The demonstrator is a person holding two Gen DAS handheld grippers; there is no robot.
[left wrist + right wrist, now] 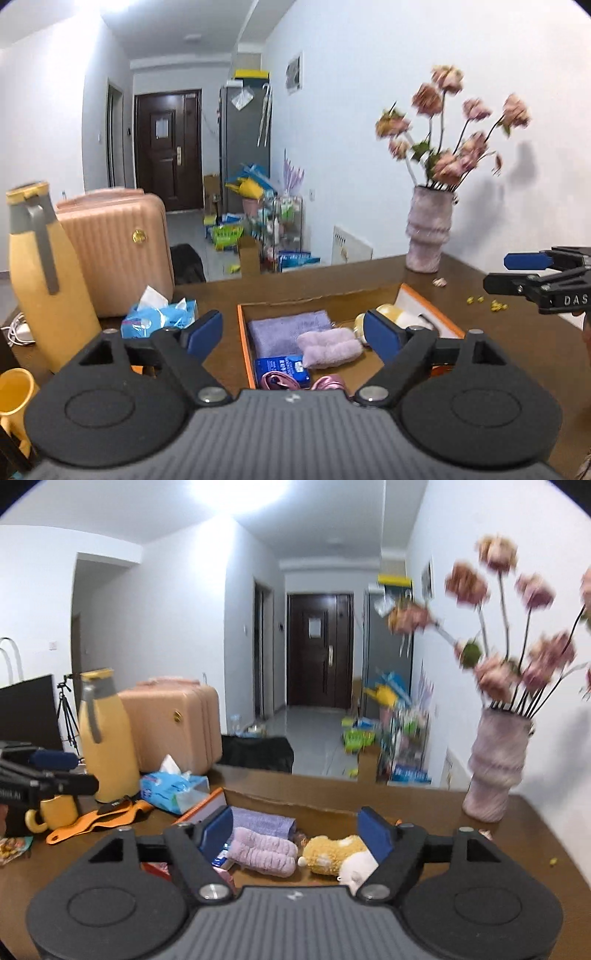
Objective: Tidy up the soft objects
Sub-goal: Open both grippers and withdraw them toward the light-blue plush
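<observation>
**Mara:** White walls and a long hallway behind, with a dark door [168, 147] at the far end. Up front, a brown wooden table [480, 332] fills the lower half of both views.

**Jon:** What stands on it, biggest first?

**Mara:** At the left edge a pink ribbed suitcase [118, 251], though I can't tell whether it sits on the table or behind it. Beside it is a tall yellow flask [40, 280] with a grey strap. At the right, near the wall, a pale ribbed vase [428, 232] holds pink flowers [454, 125].

**Jon:** And the soft things?

**Mara:** In the open orange-edged box [243, 347] at the middle of the table. A folded lavender towel [288, 328] lies at the back left. A fluffy lilac roll [328, 347] lies in front of the towel, partly on it. A tan-and-white plush toy [340, 853] lies just right of the roll. A blue packet [282, 367] and pink ribbon [279, 382] sit at the near side.

**Jon:** Anything outside the box?

**Mara:** A blue tissue pack [159, 317] just left of it, and a yellow mug [55, 812] by the flask.

**Jon:** The grippers?

**Mara:** The left gripper [293, 332] has its jaws spread wide and pinches nothing. The right gripper [295, 830] is the same, wide apart and empty, above the box.
</observation>
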